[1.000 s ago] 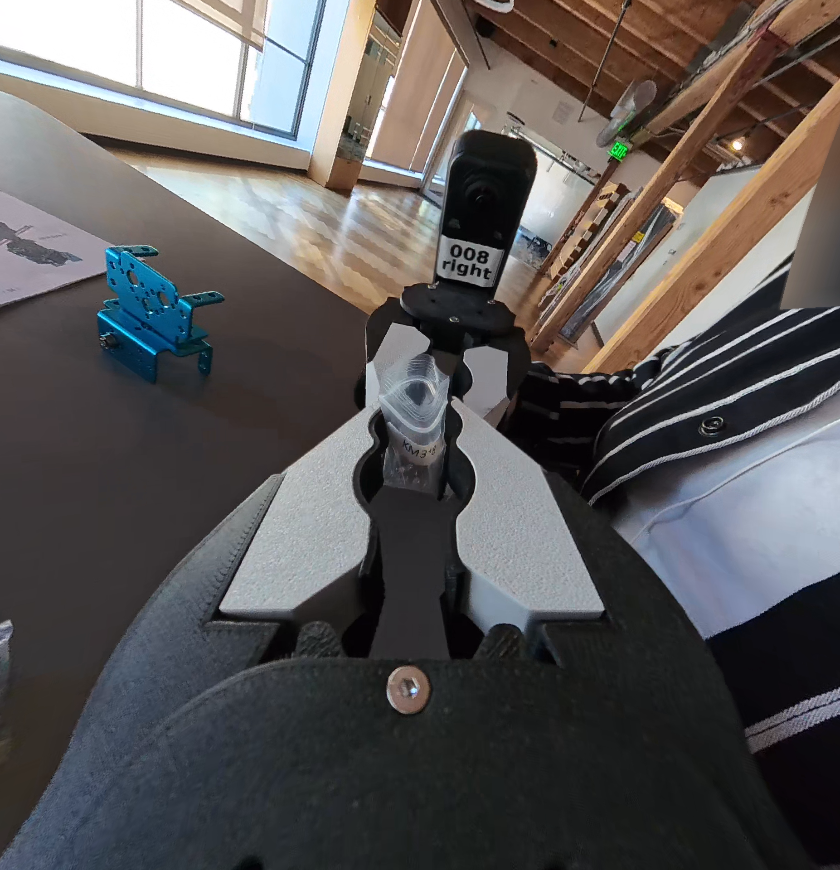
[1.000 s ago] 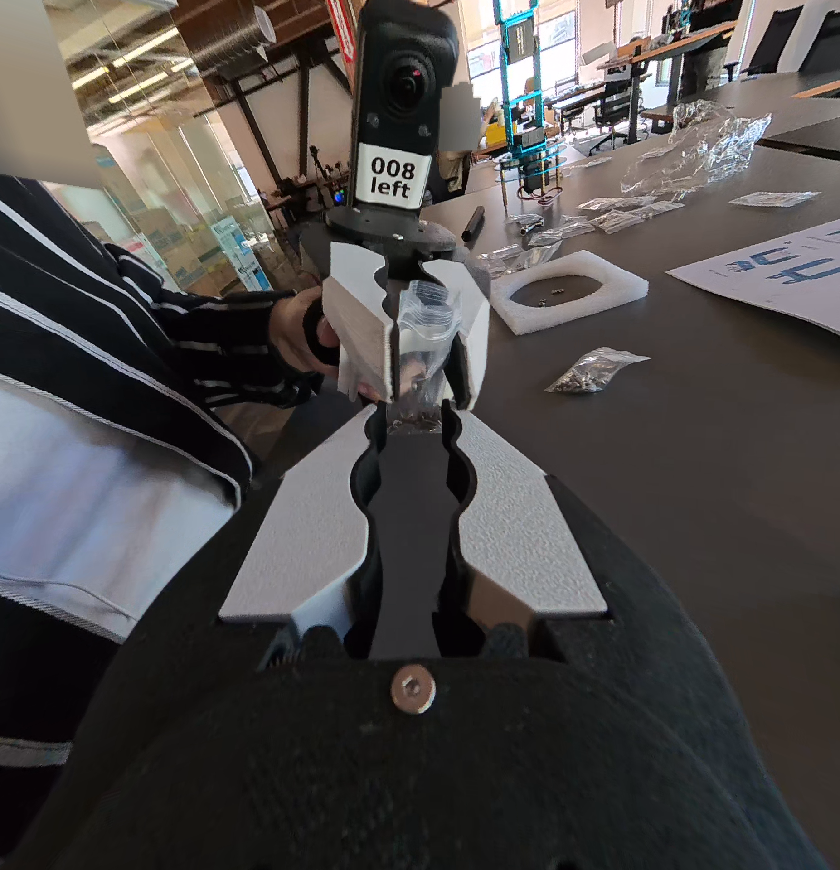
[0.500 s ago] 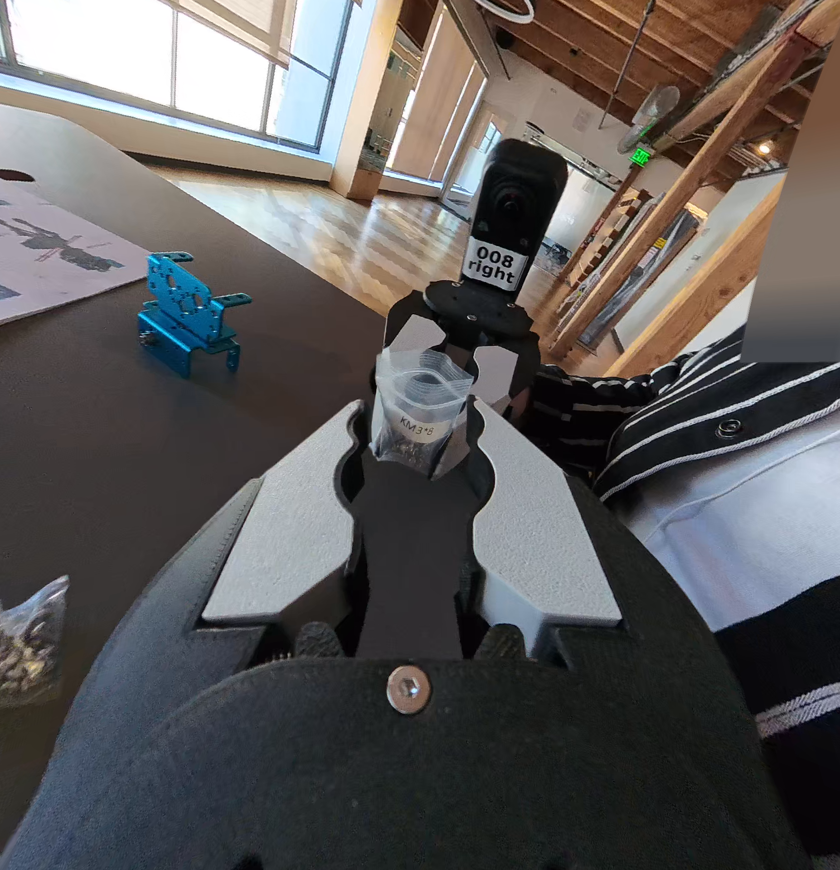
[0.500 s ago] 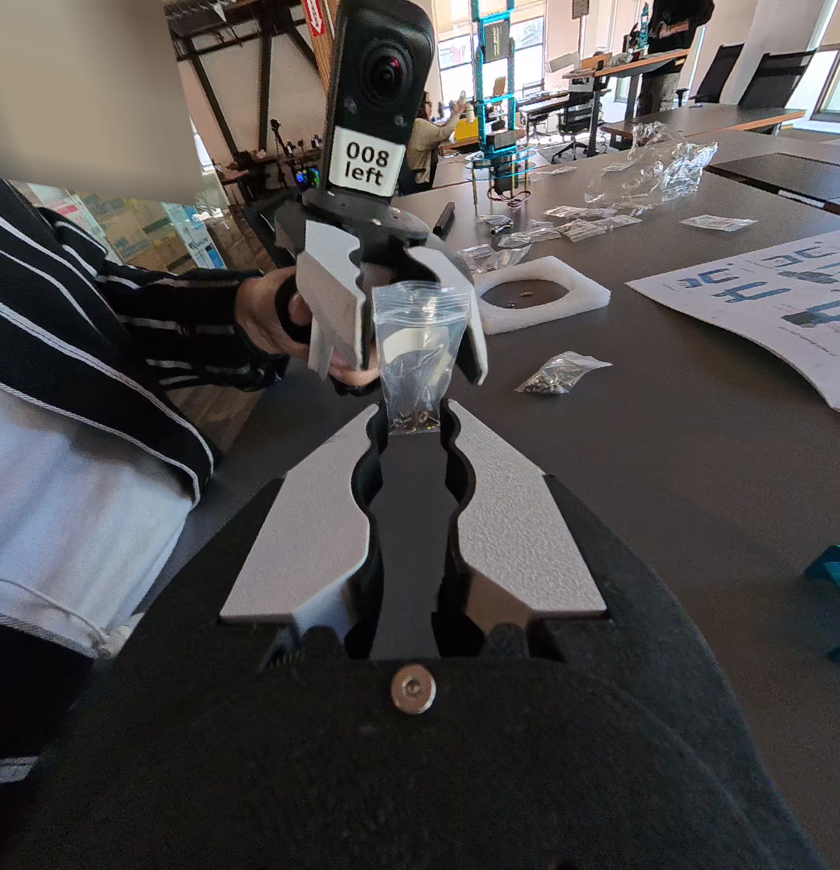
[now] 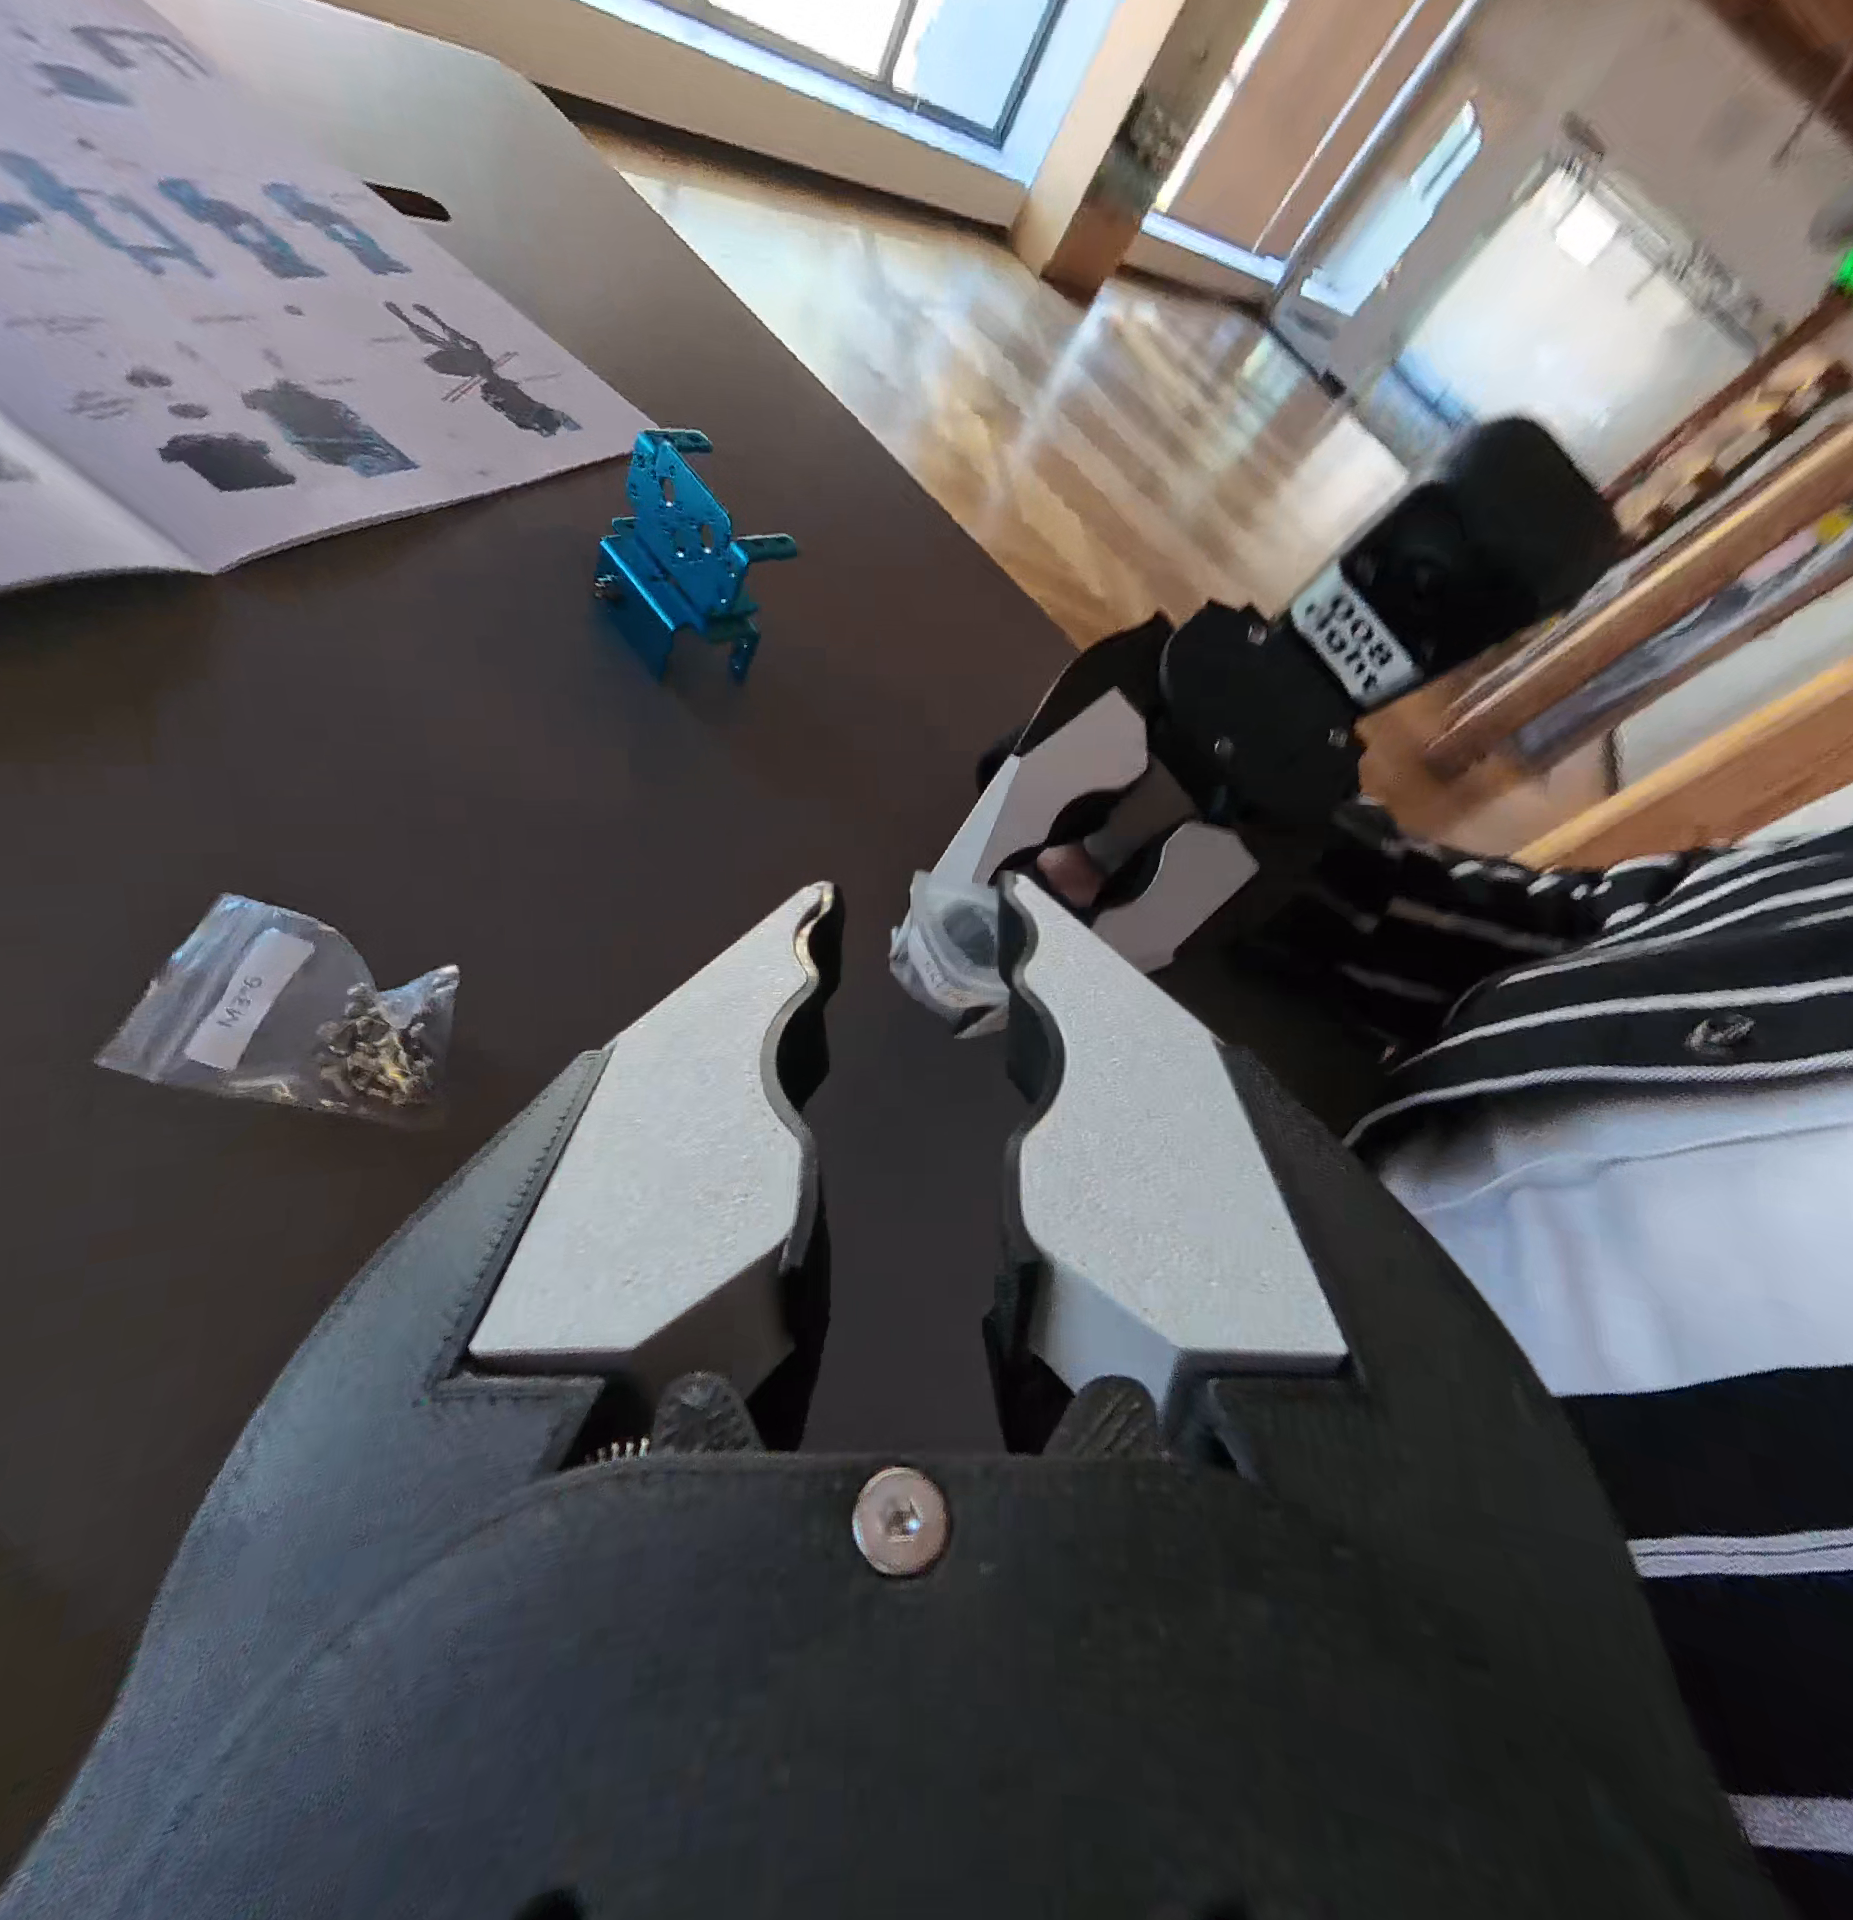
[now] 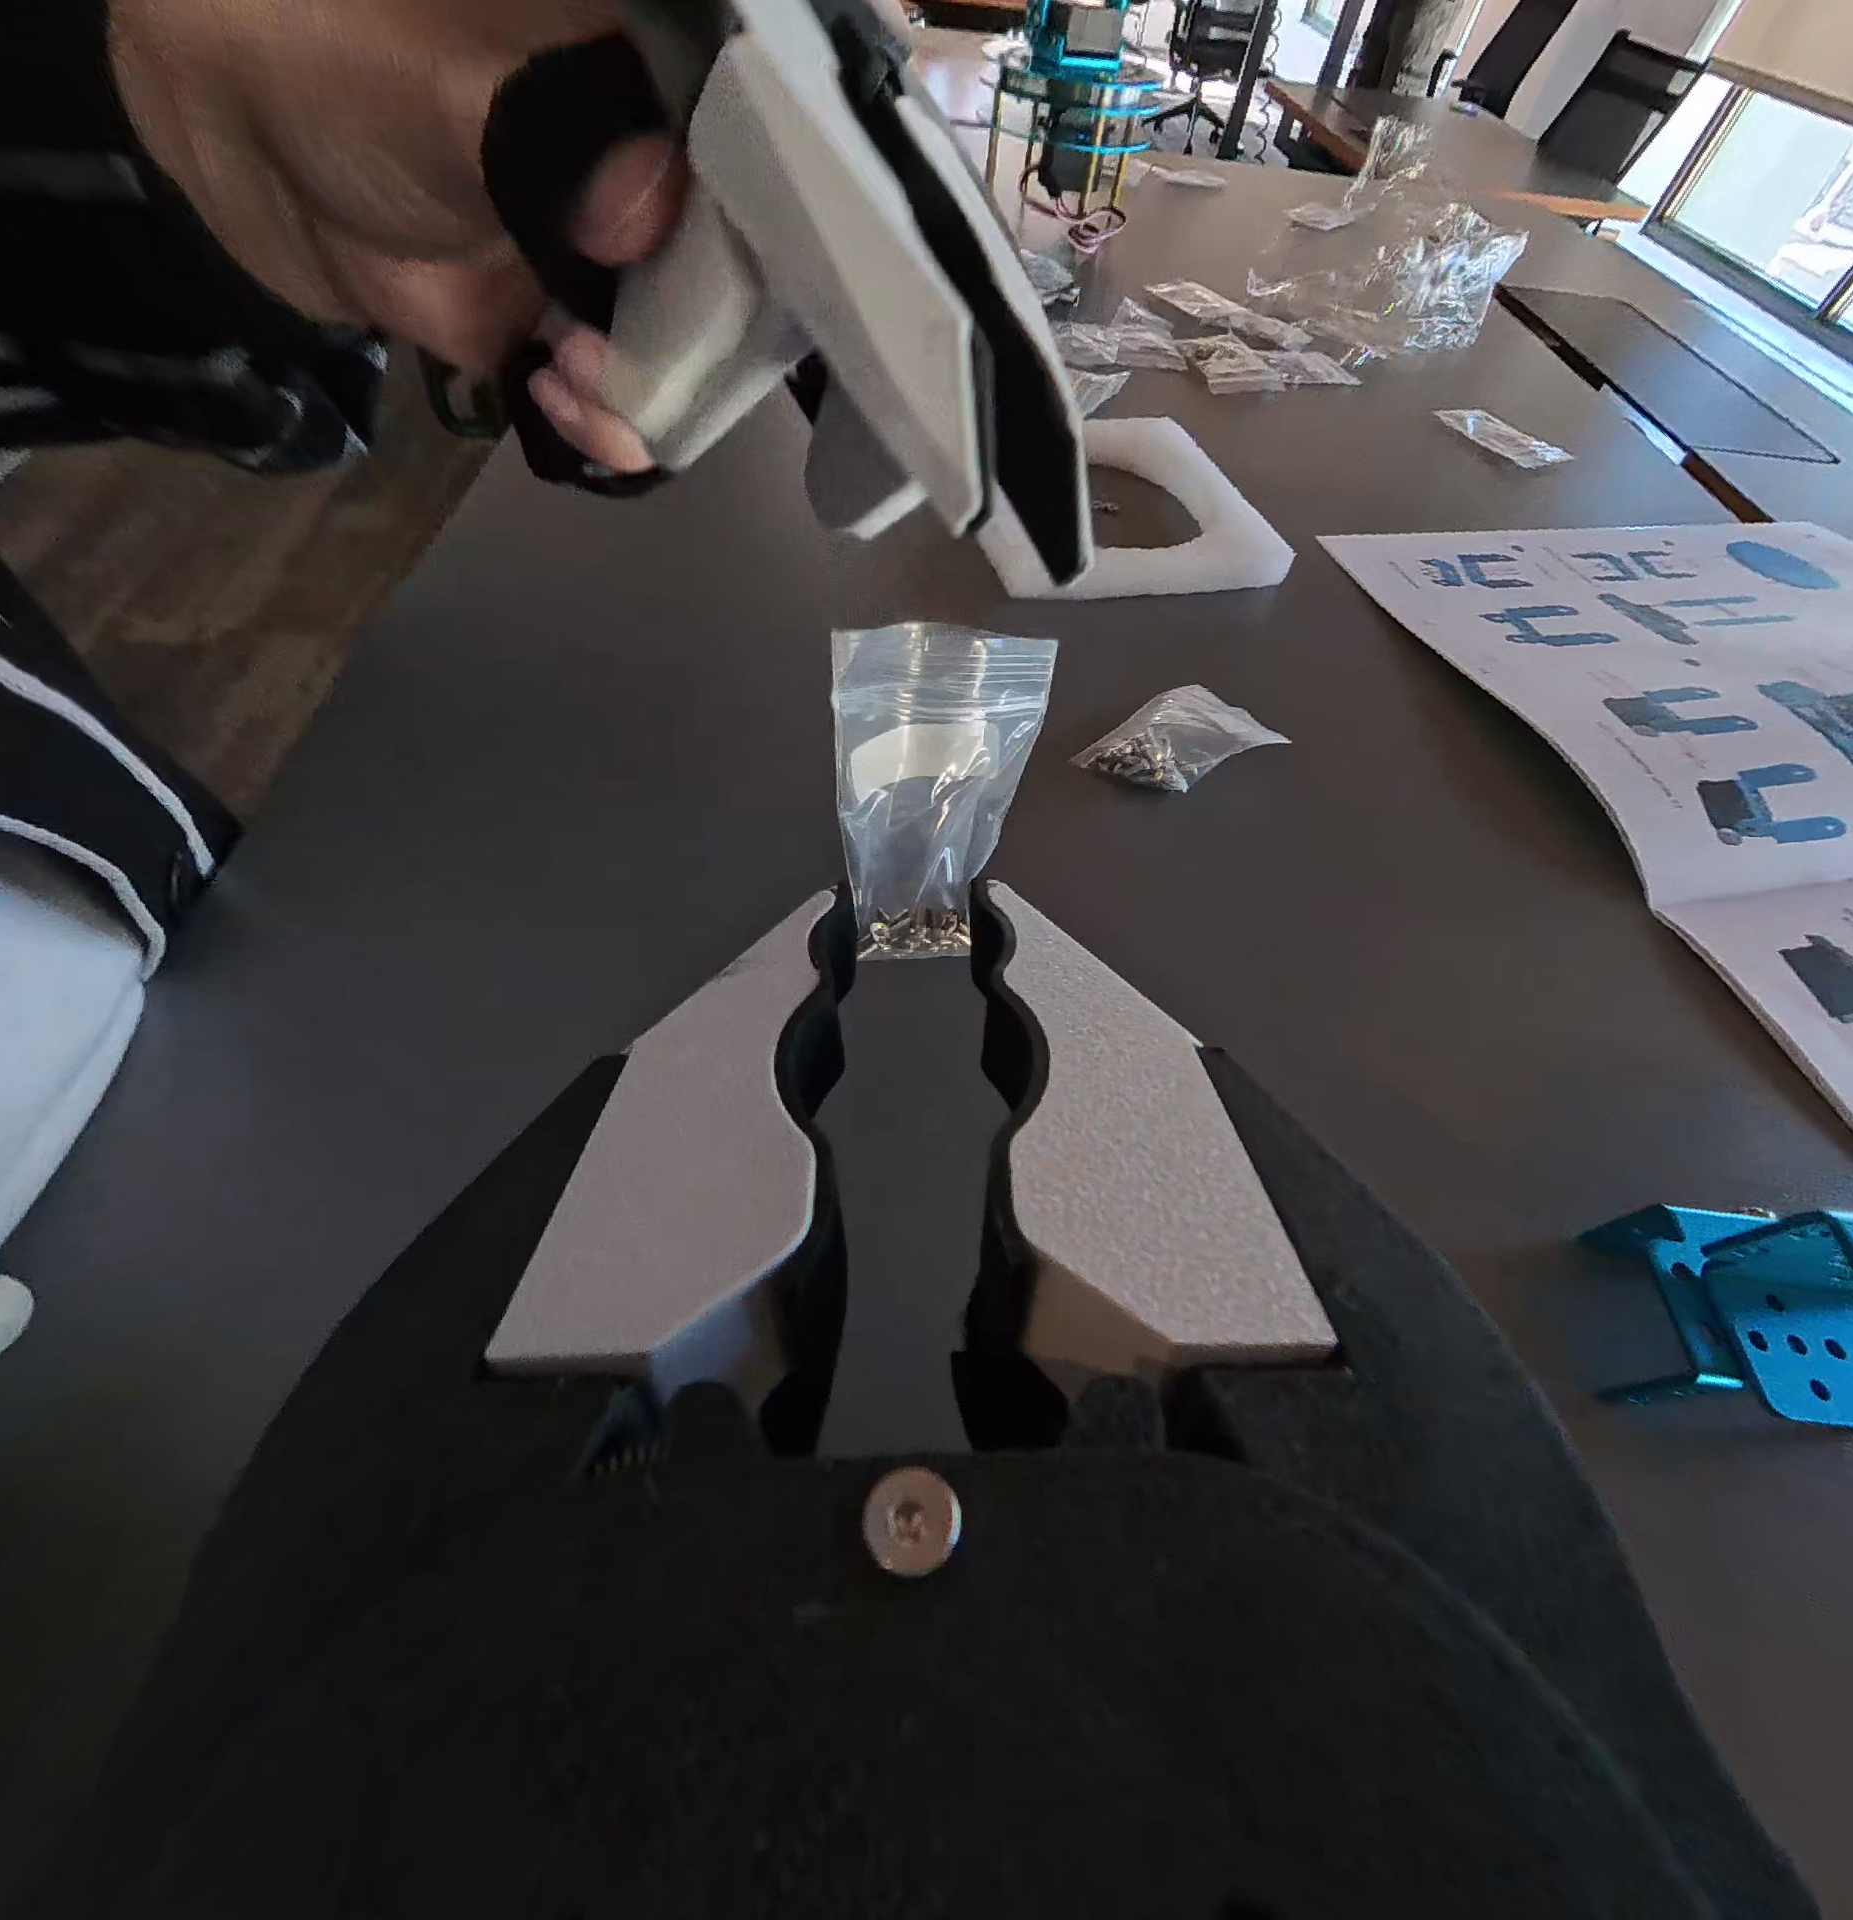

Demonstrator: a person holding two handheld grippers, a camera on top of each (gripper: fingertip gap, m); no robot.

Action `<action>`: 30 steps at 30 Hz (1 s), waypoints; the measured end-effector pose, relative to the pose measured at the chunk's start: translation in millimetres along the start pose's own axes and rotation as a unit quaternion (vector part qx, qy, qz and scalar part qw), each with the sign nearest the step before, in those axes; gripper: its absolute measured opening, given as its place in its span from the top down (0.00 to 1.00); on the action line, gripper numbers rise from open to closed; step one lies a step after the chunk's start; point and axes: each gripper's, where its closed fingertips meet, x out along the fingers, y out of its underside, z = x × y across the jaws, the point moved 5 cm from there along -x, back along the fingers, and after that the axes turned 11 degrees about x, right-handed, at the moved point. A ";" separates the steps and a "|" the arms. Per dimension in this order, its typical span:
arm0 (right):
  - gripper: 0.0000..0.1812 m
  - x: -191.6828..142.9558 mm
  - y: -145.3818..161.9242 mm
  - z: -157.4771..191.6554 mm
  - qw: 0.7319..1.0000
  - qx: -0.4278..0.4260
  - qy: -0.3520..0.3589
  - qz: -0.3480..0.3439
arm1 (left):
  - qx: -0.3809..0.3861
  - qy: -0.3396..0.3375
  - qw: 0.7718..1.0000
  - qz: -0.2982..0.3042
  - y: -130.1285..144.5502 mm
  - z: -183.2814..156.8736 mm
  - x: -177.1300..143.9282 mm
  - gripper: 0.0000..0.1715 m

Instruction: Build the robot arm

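My right gripper (image 6: 906,925) is shut on the bottom edge of a small clear zip bag of screws (image 6: 937,769) and holds it upright above the dark table (image 6: 1369,987). My left gripper (image 5: 917,904) is open and empty. Its right fingertip is beside the same bag (image 5: 948,956), which the right gripper's fingers (image 5: 1067,779) pinch. In the right wrist view the left gripper's fingers (image 6: 901,312) hang above the bag's top, apart from it, with a hand behind them.
A second bag of screws (image 5: 278,1013) lies on the table, also in the right wrist view (image 6: 1171,743). A blue metal bracket (image 5: 688,571) and a printed sheet (image 5: 174,312) lie beyond. A white foam frame (image 6: 1140,540) and several clear bags (image 6: 1389,270) lie farther off. A person's striped shirt (image 5: 1628,1039) is close. Between my right fingertips and the blue metal bracket (image 5: 688,571) there is roughly 15 centimetres.
My left gripper opened, let go of the bag's top and tilted down toward the table. My right gripper kept the bag and lowered with it.
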 end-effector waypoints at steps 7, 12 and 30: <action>0.89 3.6 1.8 3.6 1.000 -0.024 0.010 0.013 | -0.045 -0.018 0.997 0.063 16.2 3.4 6.0 0.82; 0.89 6.2 3.3 4.3 0.999 -0.038 0.019 0.022 | -0.079 0.005 0.992 0.101 27.5 1.1 14.4 1.00; 0.54 36.1 -41.9 20.0 0.998 0.002 0.047 -0.048 | -0.120 -0.066 0.983 0.120 35.4 13.0 -24.7 1.00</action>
